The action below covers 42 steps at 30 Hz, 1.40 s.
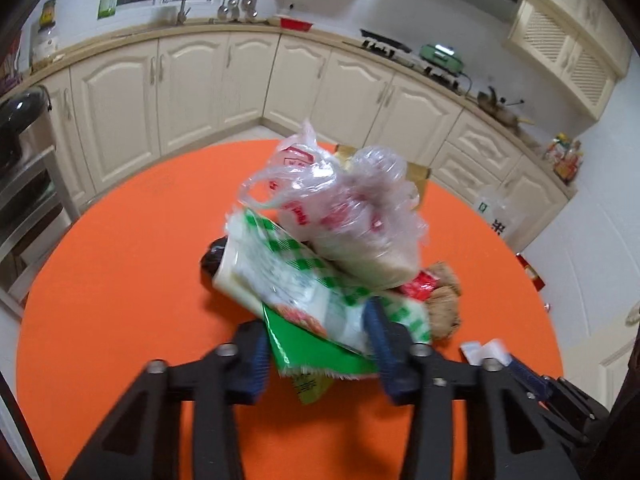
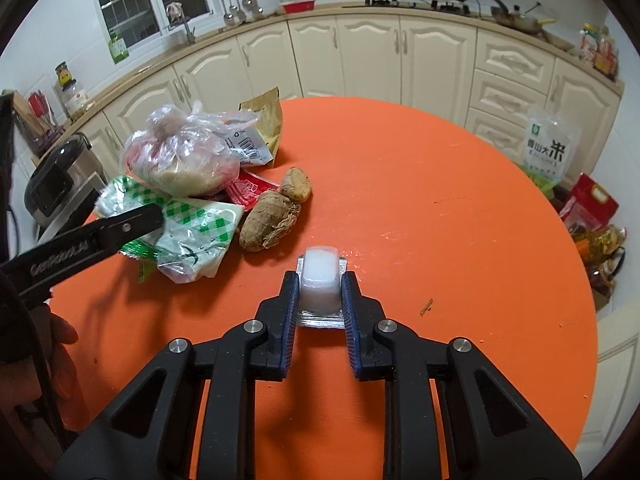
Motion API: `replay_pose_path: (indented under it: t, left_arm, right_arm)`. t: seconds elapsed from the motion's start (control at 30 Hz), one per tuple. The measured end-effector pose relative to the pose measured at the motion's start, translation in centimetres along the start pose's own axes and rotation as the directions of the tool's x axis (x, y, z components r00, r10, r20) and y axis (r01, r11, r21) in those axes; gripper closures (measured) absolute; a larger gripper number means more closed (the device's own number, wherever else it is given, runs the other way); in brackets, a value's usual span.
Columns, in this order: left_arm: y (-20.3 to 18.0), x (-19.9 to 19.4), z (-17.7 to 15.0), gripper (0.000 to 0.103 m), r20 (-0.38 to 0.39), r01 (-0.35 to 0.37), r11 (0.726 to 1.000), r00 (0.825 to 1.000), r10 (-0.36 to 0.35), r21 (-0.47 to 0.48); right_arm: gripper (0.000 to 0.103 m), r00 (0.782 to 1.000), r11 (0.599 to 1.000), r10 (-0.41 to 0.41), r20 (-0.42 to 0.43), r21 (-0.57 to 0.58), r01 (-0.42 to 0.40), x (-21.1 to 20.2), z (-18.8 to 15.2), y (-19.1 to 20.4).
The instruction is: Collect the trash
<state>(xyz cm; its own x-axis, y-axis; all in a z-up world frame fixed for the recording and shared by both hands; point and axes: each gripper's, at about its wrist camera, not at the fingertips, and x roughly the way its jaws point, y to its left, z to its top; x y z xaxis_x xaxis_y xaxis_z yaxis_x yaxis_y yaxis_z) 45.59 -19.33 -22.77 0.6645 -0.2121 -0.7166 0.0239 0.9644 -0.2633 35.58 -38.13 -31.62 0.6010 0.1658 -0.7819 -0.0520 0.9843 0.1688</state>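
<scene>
I'm seeing a matt orange table (image 2: 440, 184); on it, crinkly glossy clear plastic bag (image 2: 180, 152), shiny green-checked film wrapper (image 2: 200, 220) beside it, rough dry brown lumps (image 2: 272, 220), a smooth translucent plastic cup (image 2: 319, 276) between matt black plastic fingers (image 2: 289, 300)

Blurred green-checked wrapper (image 1: 304, 280) hides a dark object (image 1: 212, 258) (unidentifiable).

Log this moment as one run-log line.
left gripper: shut on green-checked wrapper | right gripper: shut on white packet | table: trash remains
</scene>
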Motion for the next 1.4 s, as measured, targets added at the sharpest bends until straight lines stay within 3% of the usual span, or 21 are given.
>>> replay_pose_path:
  t: [0.1, 0.33, 0.43, 0.6, 0.63, 0.67, 1.03, 1.13, 1.2, 1.4]
  left_arm:
    - [0.3, 0.1, 0.6, 0.083, 0.022, 0.044, 0.999, 0.999, -0.044, 0.002]
    - [1.4, -0.3, 0.5, 0.090, 0.053, 0.073, 0.997, 0.996, -0.075, 0.039]
    - [1.3, -1.3, -0.6, 0.092, 0.071, 0.069, 0.995, 0.995, -0.074, 0.069]
    - [0.9, -4.7, -5.2, 0.093, 0.097, 0.067, 0.991, 0.992, -0.078, 0.117]
    - [0.8, -5.1, -5.6, 0.093, 0.101, 0.067, 0.990, 0.992, -0.080, 0.126]
    - [0.4, -5.6, -6.3, 0.093, 0.104, 0.071, 0.988, 0.991, -0.086, 0.133]
    - [-1.5, -9.2, -9.6, 0.094, 0.114, 0.073, 0.981, 0.989, -0.094, 0.177]
    - [-1.8, -9.8, -10.0, 0.094, 0.111, 0.071, 0.981, 0.989, -0.092, 0.183]
    - [-1.9, -10.2, -10.1, 0.094, 0.111, 0.070, 0.980, 0.990, -0.092, 0.184]
    - [-1.9, -11.7, -10.6, 0.093, 0.123, 0.048, 0.980, 0.990, -0.072, 0.192]
  right_arm:
    - [0.083, 1.000, 1.000, 0.006, 0.007, 0.004, -0.006, -0.4, -0.1, 0.0]
    - [0.083, 0.999, 1.000, 0.017, 0.029, 0.021, -0.018, -1.8, -0.8, -0.4]
    - [0.084, 0.999, 0.999, 0.026, 0.040, 0.029, -0.027, -2.7, -1.1, -0.5]
    - [0.086, 0.998, 0.999, 0.035, 0.059, 0.038, -0.038, -4.3, -1.6, -0.7]
    - [0.088, 0.997, 0.998, 0.039, 0.063, 0.040, -0.041, -4.6, -1.7, -0.8]
    - [0.102, 0.997, 0.998, 0.044, 0.065, 0.042, -0.047, -4.8, -1.7, -0.9]
    - [0.102, 0.996, 0.993, 0.077, 0.042, 0.086, -0.080, -5.5, -4.1, -2.1]
    - [0.094, 0.997, 0.993, 0.076, 0.027, 0.085, -0.078, -5.0, -4.5, -2.2]
    - [0.067, 0.996, 0.992, 0.086, 0.034, 0.089, -0.089, -4.6, -4.4, -2.1]
    - [0.064, 0.997, 0.996, 0.078, -0.026, 0.045, -0.077, -2.4, -4.4, -0.4]
